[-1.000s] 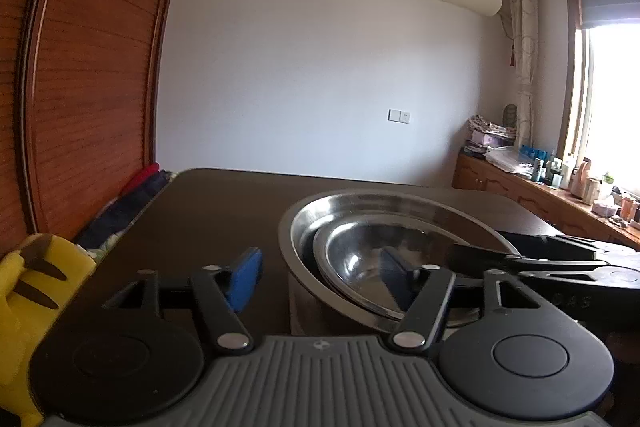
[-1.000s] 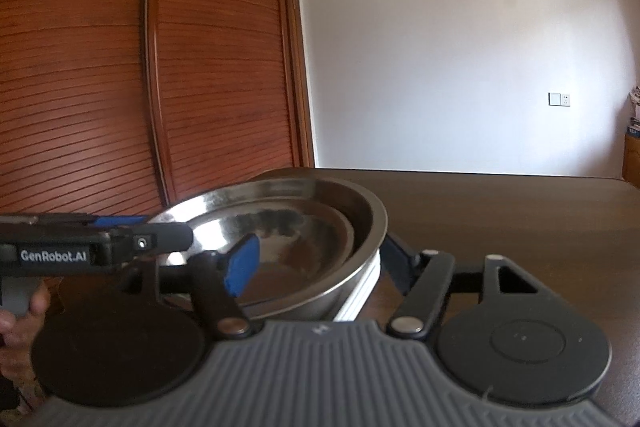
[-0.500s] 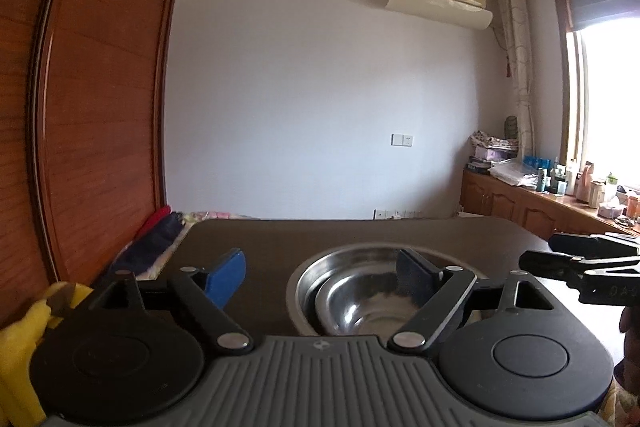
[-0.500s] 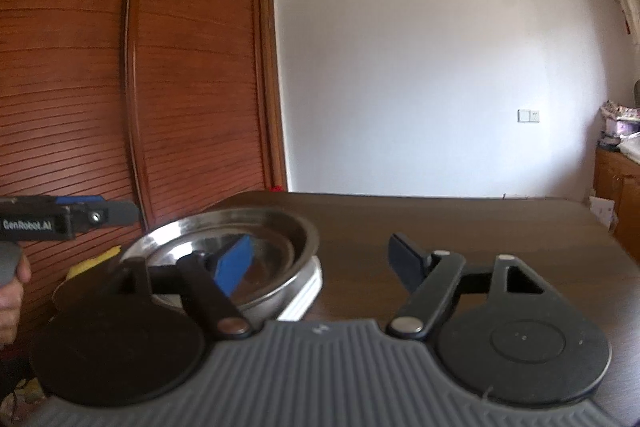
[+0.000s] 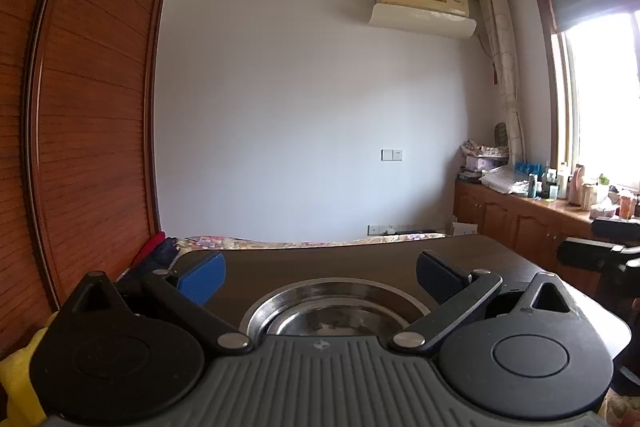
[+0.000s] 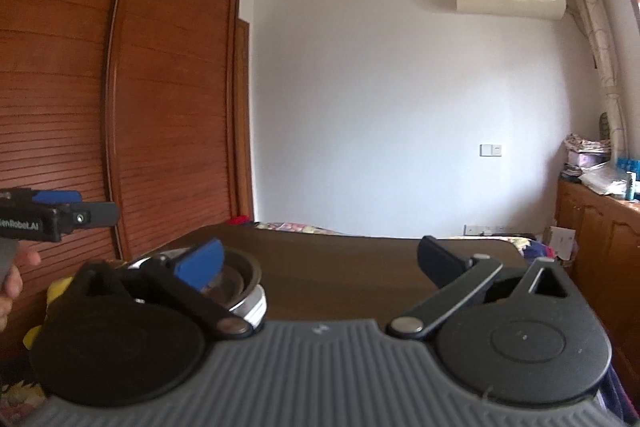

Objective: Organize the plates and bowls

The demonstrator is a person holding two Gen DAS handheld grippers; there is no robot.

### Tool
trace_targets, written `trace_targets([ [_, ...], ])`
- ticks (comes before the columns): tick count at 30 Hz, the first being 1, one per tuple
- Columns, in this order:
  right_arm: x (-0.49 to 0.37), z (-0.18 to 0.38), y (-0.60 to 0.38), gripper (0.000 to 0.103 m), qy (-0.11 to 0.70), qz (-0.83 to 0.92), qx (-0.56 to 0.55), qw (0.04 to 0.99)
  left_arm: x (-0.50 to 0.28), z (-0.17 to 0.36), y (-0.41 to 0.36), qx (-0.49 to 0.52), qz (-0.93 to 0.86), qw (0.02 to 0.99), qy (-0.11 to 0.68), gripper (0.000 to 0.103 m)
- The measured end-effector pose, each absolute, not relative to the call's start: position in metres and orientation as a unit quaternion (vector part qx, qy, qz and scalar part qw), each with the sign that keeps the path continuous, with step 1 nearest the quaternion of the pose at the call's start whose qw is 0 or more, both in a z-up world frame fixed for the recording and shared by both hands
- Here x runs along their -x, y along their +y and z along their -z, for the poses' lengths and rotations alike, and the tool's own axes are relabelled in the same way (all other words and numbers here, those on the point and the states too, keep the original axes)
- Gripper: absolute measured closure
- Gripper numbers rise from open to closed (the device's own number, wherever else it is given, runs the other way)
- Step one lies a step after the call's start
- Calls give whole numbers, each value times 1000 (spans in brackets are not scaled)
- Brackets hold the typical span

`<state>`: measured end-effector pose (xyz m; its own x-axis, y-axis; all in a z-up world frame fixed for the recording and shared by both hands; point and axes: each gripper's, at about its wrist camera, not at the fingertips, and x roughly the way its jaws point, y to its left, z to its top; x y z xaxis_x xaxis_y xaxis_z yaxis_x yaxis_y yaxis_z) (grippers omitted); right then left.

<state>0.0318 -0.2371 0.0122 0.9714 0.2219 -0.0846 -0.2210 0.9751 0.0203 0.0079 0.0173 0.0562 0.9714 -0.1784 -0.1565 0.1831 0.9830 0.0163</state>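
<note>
A stack of nested steel bowls [image 5: 332, 311] sits on the dark wooden table [image 5: 320, 263], low in the left wrist view. My left gripper [image 5: 320, 277] is above and short of the stack, open wide, with nothing between its blue pads. In the right wrist view the same bowls [image 6: 244, 277] rest on a white plate [image 6: 258, 307] at the lower left, partly behind my left finger. My right gripper [image 6: 320, 263] is apart from them to the right; its jaws are opening and hold nothing. The left gripper [image 6: 56, 219] shows at that view's left edge.
A tall wooden wardrobe [image 6: 120, 107] stands left of the table. A yellow soft toy [image 5: 20, 379] lies at the lower left. A low cabinet [image 5: 532, 215] with bottles runs under the window on the right. A person's hand [image 6: 10, 283] shows at the left edge.
Both grippers have pulled back and risen away from the bowls, which now look smaller and lower. The right jaws, earlier around the bowl rim, have spread wide and let go.
</note>
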Motion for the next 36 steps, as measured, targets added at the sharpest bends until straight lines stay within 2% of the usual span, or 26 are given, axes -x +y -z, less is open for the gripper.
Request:
trace_targets([
  [8,-20,-20,-240,0,38,-74,4,997,4,-54,4,-18,79,993,83,0],
  [36,-14,20,-242,0,72,6,4,997,10,-14,2,-41,65,989,127,0],
])
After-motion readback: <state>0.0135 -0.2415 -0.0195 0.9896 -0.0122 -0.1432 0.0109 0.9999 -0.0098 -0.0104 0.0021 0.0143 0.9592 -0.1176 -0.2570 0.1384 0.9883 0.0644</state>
